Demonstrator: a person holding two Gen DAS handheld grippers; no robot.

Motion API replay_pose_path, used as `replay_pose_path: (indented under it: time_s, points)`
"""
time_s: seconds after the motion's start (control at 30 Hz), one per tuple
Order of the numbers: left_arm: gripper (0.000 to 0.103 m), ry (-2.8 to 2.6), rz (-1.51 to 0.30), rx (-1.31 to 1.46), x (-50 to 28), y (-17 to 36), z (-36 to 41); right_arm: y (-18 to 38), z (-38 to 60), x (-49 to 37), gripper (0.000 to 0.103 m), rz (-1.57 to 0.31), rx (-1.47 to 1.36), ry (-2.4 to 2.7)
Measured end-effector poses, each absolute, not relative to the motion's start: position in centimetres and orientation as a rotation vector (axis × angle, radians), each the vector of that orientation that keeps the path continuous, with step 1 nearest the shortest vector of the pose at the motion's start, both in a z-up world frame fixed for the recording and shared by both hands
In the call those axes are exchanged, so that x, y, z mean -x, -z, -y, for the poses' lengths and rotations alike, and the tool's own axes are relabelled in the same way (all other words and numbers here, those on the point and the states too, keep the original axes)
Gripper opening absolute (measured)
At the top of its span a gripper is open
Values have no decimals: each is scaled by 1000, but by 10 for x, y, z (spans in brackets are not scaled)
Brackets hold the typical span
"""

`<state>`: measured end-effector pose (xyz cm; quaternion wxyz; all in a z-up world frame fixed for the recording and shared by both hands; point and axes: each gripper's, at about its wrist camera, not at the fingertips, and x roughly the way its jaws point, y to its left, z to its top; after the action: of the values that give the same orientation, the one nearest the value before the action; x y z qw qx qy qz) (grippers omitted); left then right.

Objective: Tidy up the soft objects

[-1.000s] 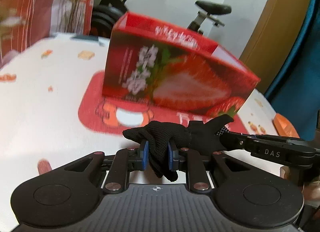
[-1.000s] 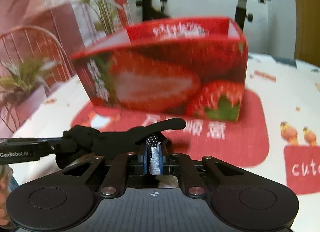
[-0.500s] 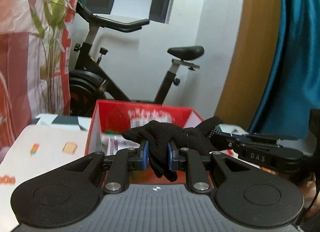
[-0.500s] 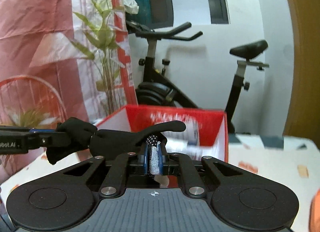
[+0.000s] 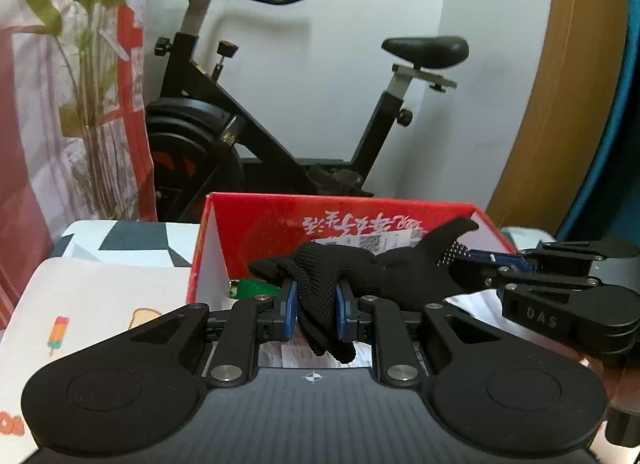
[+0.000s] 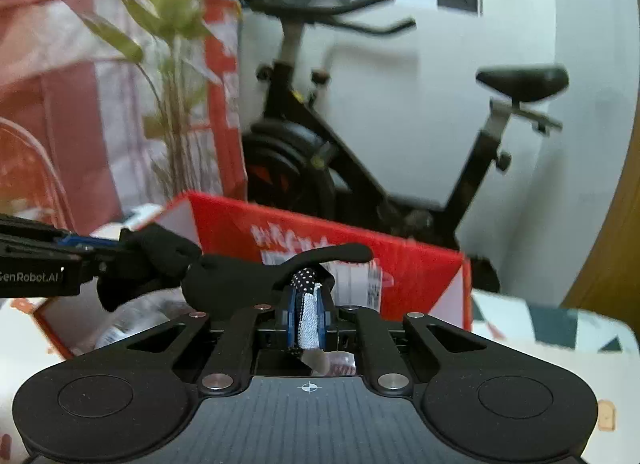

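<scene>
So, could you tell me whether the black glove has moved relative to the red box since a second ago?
Yes: the black glove has risen from before the red box front to above its open top.

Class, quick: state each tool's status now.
Left tool: closed on the black glove.
Right tool: closed on the same glove's other end.

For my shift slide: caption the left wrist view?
Both tools, left and right, hold a black glove stretched above the open red box.
</scene>
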<state>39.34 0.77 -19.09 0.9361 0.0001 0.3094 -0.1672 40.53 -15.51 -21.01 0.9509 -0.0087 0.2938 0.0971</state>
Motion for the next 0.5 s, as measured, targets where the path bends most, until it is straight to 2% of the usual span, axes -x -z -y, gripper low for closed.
replay_pose_path:
  time_s: [0.1,0.13,0.2,0.23,0.27,0.3,0.33,0.4,0.43,0.47,0.5]
  points:
    - [28,352,-638,-74,-405,199,2,223,154,-418,12,-632,41,-169]
    - [34,353,-634,-100,-407,201,5,227,154,-420,13,-649,48,-154]
    - [49,332,-625,-130,-412,203,7,233,156,-425,26,-680,61,-127]
    - [62,293,-626,-139,-413,205,6,233,156,-425,28,-684,59,-126]
    - [72,268,-632,-140,-413,206,6,233,155,-424,35,-684,52,-139]
    - [75,258,-637,-137,-413,206,4,231,154,-422,46,-678,56,-146]
    - [78,252,-638,-129,-412,206,1,228,152,-419,53,-666,67,-146]
    - [82,239,-629,-119,-407,201,-2,219,149,-410,73,-636,72,-144]
    - [90,236,-619,-111,-403,196,-4,214,148,-405,79,-618,63,-139]
    - [99,237,-606,-98,-397,189,-7,207,148,-399,99,-593,54,-130]
    - [103,240,-593,-81,-394,183,-9,200,149,-394,103,-568,49,-119]
